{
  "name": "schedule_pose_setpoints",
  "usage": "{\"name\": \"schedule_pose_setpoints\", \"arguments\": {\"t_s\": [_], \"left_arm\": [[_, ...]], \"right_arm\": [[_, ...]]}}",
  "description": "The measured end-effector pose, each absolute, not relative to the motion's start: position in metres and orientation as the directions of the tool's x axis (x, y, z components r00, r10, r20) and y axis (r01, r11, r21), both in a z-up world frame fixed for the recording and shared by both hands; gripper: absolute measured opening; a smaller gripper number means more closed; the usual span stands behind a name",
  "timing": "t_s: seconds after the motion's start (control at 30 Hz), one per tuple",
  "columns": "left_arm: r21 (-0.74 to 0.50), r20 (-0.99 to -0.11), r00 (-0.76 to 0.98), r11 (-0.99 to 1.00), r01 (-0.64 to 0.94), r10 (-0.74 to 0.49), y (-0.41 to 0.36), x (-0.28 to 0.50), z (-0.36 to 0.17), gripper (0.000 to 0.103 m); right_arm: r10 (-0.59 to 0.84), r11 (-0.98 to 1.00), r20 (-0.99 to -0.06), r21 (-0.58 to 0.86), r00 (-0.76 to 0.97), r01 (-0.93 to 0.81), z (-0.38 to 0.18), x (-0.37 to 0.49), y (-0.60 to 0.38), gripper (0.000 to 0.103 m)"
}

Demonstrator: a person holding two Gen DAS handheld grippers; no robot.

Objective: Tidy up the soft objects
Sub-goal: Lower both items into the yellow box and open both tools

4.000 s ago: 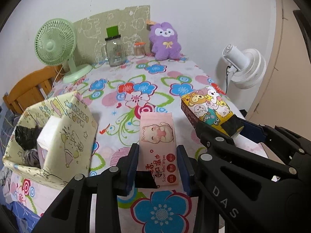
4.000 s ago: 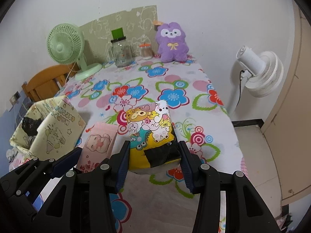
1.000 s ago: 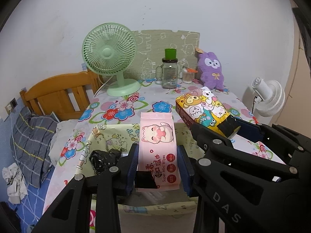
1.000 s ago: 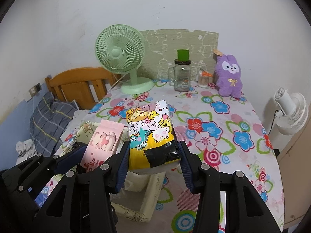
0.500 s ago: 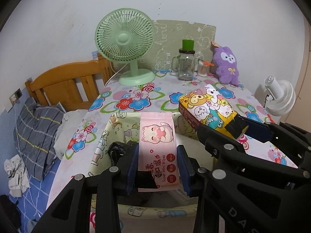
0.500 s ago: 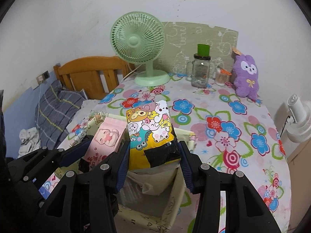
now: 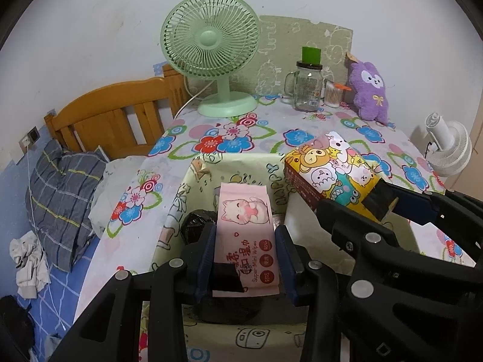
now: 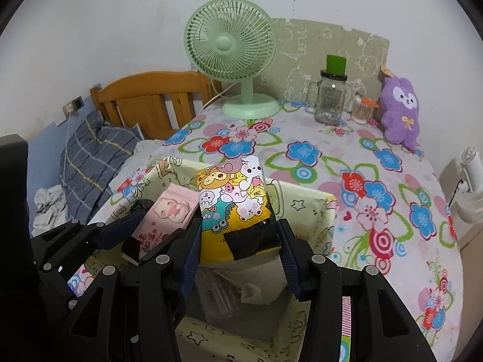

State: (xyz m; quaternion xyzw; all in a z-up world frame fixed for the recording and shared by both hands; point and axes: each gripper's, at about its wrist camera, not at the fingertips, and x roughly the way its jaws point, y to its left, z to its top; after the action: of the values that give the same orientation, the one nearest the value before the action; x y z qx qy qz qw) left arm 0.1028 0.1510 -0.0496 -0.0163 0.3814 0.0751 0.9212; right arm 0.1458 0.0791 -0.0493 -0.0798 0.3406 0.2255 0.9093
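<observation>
**Both packs held over the fabric bin**

While both grippers hang above it, the cream cartoon-print fabric bin (image 7: 193, 181) sits on the floral tablecloth (image 8: 377, 181), holding a black crumpled item (image 7: 194, 226) and a grey-white bundle (image 8: 241, 289). The right gripper (image 8: 240, 256), angled downward just beside the left, is clamped on the yellow cartoon tissue pack (image 8: 232, 199), long axis pointing away over the bin's far wall. The left gripper (image 7: 245, 259), tilted down too, is clamped on the pink wipes pack (image 7: 244, 226), long axis pointing toward the green fan (image 7: 211, 45), above the bin's interior.
</observation>
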Motion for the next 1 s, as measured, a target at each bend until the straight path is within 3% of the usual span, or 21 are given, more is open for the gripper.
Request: {"name": "schedule_pose_setpoints", "arguments": {"t_s": [0.13, 0.2, 0.27, 0.63, 0.8, 1.0], "left_arm": [[0.033, -0.709, 0.694, 0.989, -0.143, 0.124, 0.152, 0.102, -0.052, 0.045], [0.016, -0.723, 0.684, 0.991, -0.13, 0.102, 0.152, 0.102, -0.054, 0.069], [-0.01, -0.736, 0.673, 0.994, -0.113, 0.069, 0.151, 0.101, -0.055, 0.076], [0.013, -0.745, 0.662, 0.994, -0.108, 0.082, 0.145, 0.092, -0.059, 0.08], [0.002, -0.745, 0.662, 0.994, -0.112, 0.076, 0.143, 0.087, -0.057, 0.082], [0.009, -0.742, 0.666, 0.995, -0.103, 0.076, 0.137, 0.082, -0.052, 0.083]], "right_arm": [[0.361, 0.88, -0.664, 0.01, 0.655, -0.475, -0.053, 0.147, 0.082, 0.051], [0.361, 0.878, -0.67, 0.008, 0.649, -0.479, -0.055, 0.147, 0.082, 0.051], [0.361, 0.874, -0.677, 0.006, 0.642, -0.485, -0.057, 0.147, 0.083, 0.051], [0.375, 0.855, -0.697, 0.005, 0.611, -0.519, -0.063, 0.144, 0.082, 0.055], [0.375, 0.841, -0.683, -0.033, 0.627, -0.539, -0.059, 0.138, 0.081, 0.073], [0.373, 0.842, -0.671, -0.046, 0.641, -0.537, -0.053, 0.132, 0.075, 0.082]]}}
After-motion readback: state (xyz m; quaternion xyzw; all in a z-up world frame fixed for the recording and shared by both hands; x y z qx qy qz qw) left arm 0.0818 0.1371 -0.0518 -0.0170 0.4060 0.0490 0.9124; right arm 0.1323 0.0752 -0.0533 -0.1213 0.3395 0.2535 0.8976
